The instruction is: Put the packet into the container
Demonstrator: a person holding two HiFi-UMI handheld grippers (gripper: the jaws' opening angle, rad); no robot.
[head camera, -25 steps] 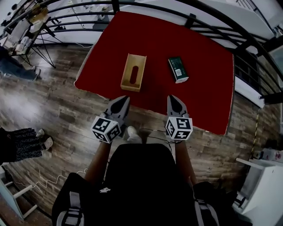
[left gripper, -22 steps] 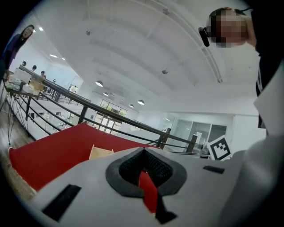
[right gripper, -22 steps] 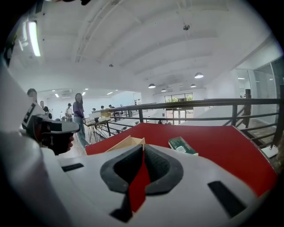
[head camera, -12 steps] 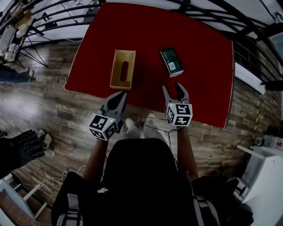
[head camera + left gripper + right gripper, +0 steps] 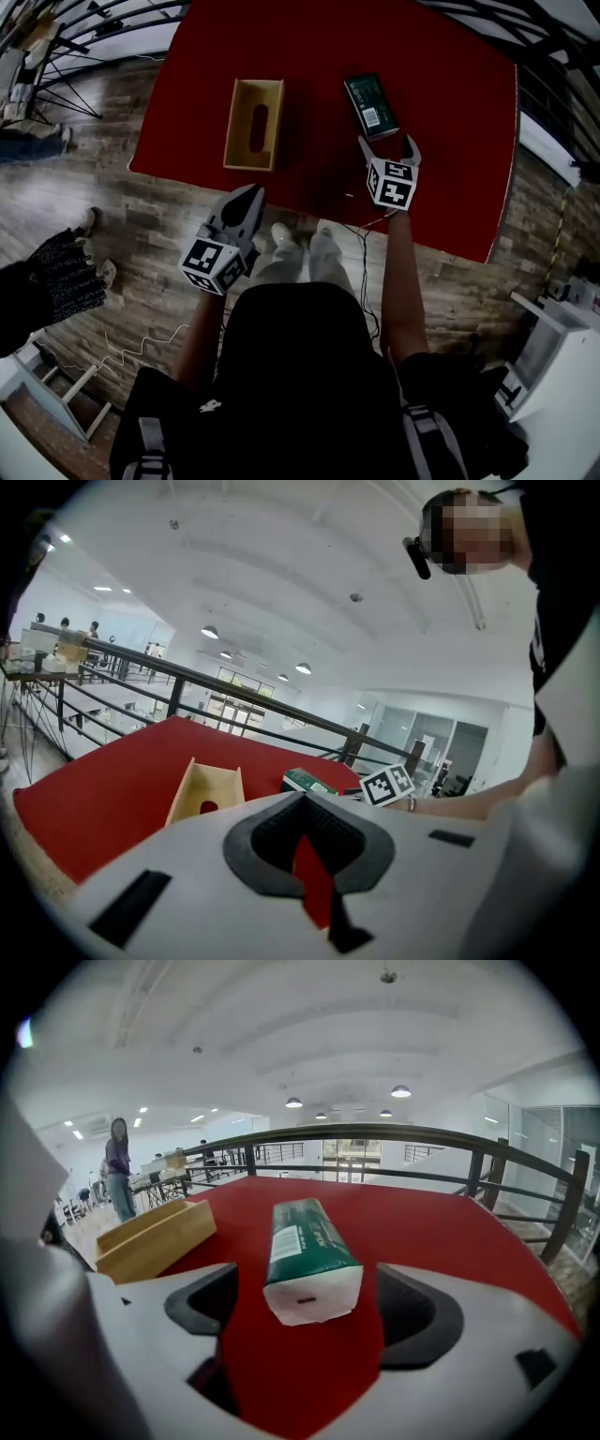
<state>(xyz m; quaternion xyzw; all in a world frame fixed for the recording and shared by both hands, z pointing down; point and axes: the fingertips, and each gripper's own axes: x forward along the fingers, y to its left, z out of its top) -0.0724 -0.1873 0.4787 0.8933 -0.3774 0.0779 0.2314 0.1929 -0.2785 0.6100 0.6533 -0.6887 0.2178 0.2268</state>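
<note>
Packet (image 5: 371, 105) lies flat, long axis roughly parallel to container (image 5: 251, 156).

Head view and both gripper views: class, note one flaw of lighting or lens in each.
Head view: dim, the person's black top loses detail. Left gripper view: black vignette rings the frame, ceiling lights glare. Right gripper view: fisheye bows the railing; the packet is sharp.
</note>
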